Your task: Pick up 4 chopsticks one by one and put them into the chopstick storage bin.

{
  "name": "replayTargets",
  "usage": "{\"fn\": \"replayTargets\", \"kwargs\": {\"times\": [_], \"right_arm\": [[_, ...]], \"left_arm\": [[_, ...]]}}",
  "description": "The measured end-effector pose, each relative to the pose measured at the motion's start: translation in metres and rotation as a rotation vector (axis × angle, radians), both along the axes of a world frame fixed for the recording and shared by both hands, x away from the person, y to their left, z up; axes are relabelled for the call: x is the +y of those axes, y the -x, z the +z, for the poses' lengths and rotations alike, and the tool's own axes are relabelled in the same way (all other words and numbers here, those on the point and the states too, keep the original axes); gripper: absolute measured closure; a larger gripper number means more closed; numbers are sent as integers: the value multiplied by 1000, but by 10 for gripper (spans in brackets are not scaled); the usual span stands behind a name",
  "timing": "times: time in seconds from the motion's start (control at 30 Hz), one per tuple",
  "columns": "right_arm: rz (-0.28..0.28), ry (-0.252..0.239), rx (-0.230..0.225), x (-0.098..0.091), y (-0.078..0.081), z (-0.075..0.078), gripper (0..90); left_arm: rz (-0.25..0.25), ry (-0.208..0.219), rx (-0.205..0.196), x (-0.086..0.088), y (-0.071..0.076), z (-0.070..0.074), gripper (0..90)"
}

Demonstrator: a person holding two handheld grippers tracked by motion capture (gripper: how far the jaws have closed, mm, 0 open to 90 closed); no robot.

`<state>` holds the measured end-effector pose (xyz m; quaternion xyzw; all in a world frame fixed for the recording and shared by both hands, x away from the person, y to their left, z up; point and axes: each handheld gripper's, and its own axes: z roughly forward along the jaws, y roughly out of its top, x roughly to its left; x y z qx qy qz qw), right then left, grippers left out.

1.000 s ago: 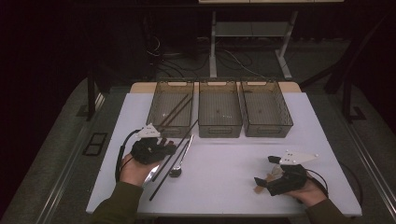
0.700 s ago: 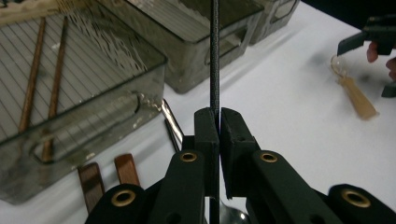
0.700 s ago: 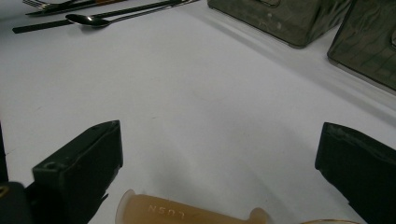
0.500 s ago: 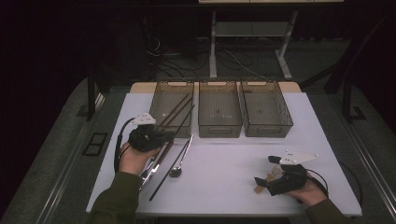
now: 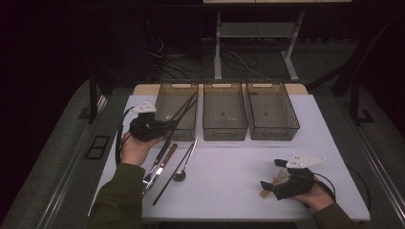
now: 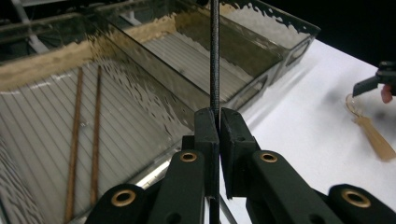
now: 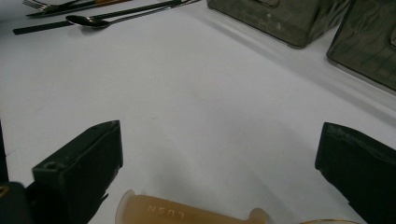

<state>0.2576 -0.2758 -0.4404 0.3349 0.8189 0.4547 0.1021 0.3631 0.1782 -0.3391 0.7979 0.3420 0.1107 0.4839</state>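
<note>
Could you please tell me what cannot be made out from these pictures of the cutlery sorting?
- Thin black chopstick: both ends cut off by the left gripper view's edges.
- Translucent amber plastic utensil: cut off by the right gripper view's bottom edge; its kind is unclear.
- Small specks in the middle clear plastic bin: too small in the high view.

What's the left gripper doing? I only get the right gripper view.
Observer: The left gripper is shut on a thin black chopstick, raised over the left bin.
Operator: Anything in that bin?
Observer: Two brown chopsticks lie side by side on its floor.
Operator: What's the amber piece by my jaws?
Observer: A translucent amber utensil lying flat on the table, its rounded end nearest the right gripper, whose jaws stand open.
</note>
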Motion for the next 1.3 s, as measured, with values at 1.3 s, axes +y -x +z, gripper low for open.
{"fn": "replayTargets", "kwargs": {"times": [1.3], "right_arm": [[8,-5,0,-1,0,0,11]], "left_arm": [[174,-25,-68,9,-101,2,858]]}}
